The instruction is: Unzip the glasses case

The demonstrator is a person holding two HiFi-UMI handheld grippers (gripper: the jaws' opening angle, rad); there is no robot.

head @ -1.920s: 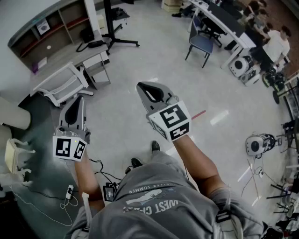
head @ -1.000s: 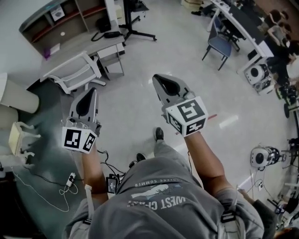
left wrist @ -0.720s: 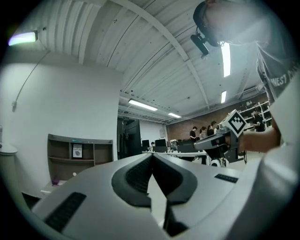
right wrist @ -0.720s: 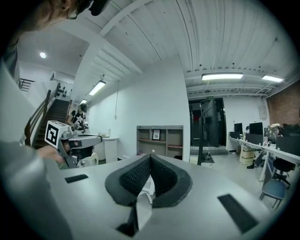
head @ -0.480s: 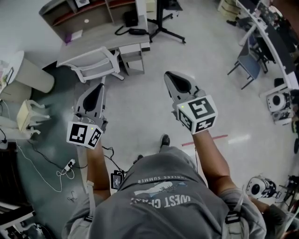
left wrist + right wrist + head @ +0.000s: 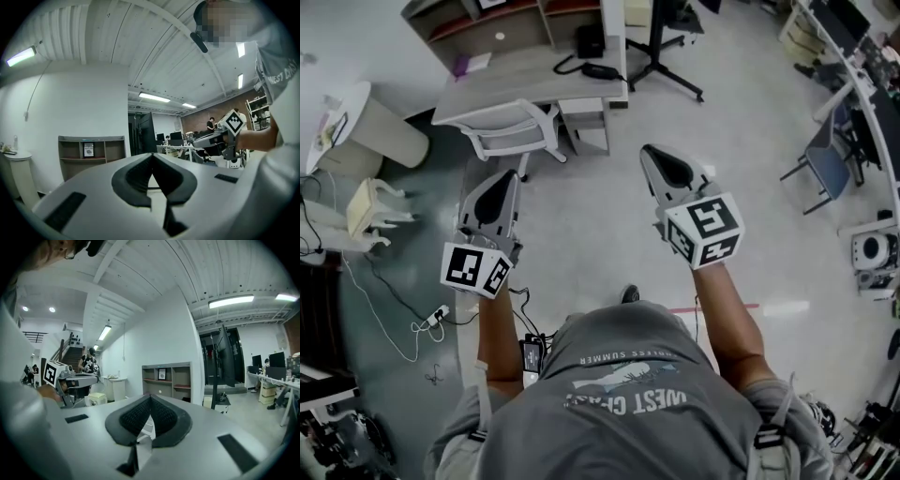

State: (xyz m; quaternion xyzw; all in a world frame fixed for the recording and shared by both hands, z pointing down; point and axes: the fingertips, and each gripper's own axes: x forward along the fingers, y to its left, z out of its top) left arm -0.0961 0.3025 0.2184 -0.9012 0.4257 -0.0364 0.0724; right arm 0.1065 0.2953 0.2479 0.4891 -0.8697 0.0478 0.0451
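- L gripper (image 6: 502, 180): jaws are seen fully closed, pad against pad, w/ nothing clamped. It is held approx. level, pointed toward a desk (image 6: 534, 82) and a white chair (image 6: 511, 127).
- R gripper (image 6: 652, 152): jaws are likewise closed, nothing between the pads. It is held near level, well apart from the L gripper, over bare floor.
- The glasses case is not found in any view; no surface bearing it is shown within reach.
- Status (judged): unzipping is not begun. Both units are held empty at chest height, so the glasses case must be located first.
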